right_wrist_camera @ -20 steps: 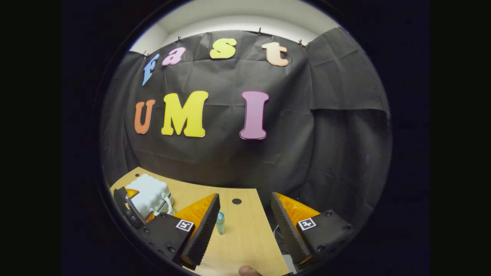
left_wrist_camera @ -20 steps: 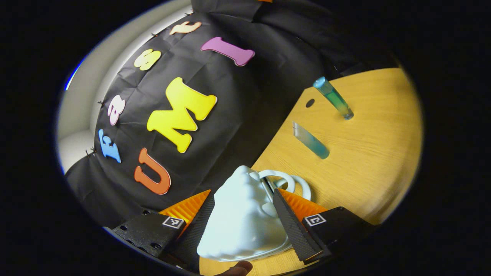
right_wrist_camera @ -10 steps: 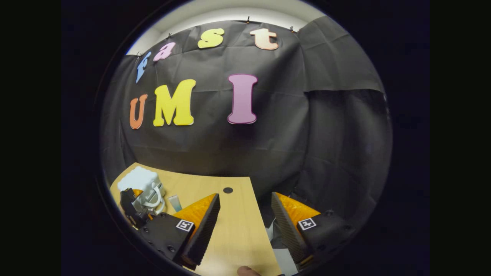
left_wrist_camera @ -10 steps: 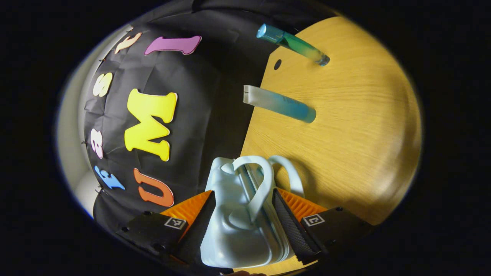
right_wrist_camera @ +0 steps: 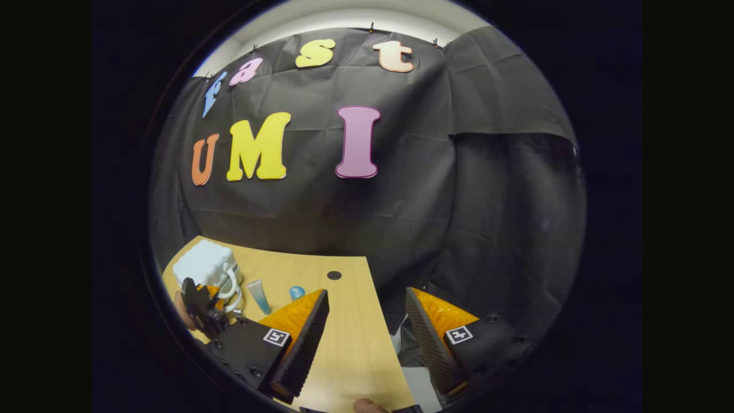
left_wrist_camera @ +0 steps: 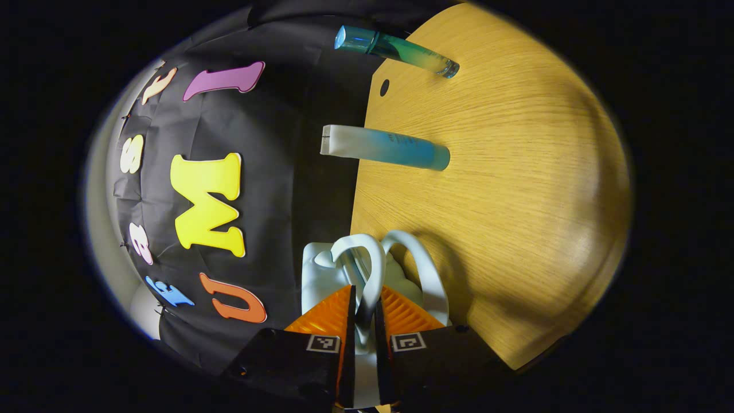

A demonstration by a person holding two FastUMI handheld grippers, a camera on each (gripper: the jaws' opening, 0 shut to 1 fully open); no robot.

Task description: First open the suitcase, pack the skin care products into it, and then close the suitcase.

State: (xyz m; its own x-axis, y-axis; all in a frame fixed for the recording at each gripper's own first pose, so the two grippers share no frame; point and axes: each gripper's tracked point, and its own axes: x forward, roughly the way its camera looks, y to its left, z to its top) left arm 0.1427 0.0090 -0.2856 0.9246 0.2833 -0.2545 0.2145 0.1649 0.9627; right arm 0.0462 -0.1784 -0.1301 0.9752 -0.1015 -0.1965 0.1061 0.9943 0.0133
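Two tubes (left_wrist_camera: 385, 148) upright — suitcase (left_wrist_camera: 321, 272) handle (left_wrist_camera: 367, 275) pinched, left gripper (left_wrist_camera: 363, 321).

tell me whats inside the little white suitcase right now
Cannot be seen: the white suitcase looks closed, so its shell hides the inside. The left gripper is shut on one handle. The tube and bottle stand outside on the table.

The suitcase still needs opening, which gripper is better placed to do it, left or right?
Left. The left gripper has its fingers closed on one handle of the white suitcase. The right gripper hangs open over the table, apart from the case.
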